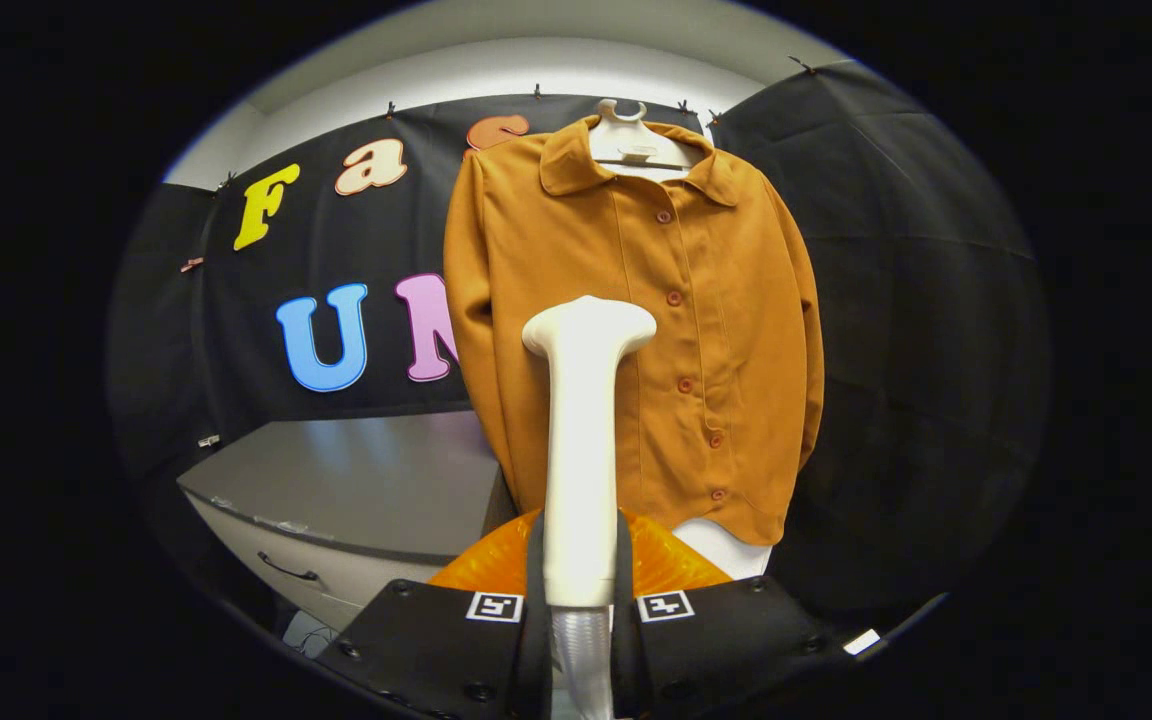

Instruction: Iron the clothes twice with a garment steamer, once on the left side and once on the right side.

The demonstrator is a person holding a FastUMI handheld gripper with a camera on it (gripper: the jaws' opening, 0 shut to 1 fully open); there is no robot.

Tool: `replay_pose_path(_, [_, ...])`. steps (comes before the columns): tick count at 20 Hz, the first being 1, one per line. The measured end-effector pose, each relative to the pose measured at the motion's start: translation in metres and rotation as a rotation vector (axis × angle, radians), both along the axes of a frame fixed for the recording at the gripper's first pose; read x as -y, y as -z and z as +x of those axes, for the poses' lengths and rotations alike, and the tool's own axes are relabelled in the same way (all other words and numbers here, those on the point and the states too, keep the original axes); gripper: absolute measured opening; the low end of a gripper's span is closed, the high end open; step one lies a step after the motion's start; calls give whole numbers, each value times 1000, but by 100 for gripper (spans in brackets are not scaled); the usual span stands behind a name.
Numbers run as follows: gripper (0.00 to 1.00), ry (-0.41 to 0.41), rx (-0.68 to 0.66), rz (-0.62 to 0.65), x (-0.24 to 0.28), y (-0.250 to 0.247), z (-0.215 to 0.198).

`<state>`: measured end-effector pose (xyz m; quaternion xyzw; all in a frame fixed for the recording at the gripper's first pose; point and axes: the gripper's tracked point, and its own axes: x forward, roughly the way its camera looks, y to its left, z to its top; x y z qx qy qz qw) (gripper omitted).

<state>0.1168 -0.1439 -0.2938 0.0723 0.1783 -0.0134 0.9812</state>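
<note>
Fingers of the gripper (581,600) press from both sides on the handle of the steamer (584,450), holding it upright with its hose trailing down between them. Just behind the handle sits something orange and ribbed, probably the steamer's base, though too little shows to say. Beyond the steamer head hangs the shirt (636,330), buttoned, on a pale hanger (636,140) against the dark wall. The head stands in front of the shirt's middle, a little to the side of the button row; whether it touches the cloth cannot be told. To one side stands a grey cabinet (366,490) with a drawer handle. By my reading a pass is in hand or about to begin. Next, the head should be kept flat to the cloth and drawn evenly along one front panel, clear of the buttons.
</note>
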Motion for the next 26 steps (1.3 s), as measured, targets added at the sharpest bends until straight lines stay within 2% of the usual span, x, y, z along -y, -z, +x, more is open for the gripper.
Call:
replay_pose_path(14, [27, 37, -293, 22, 6, 116, -70])
replay_pose_path(19, [27, 34, -333, 50, -1, 118, -104])
replay_pose_path(26, [27, 25, -224, 35, 6, 58, -106])
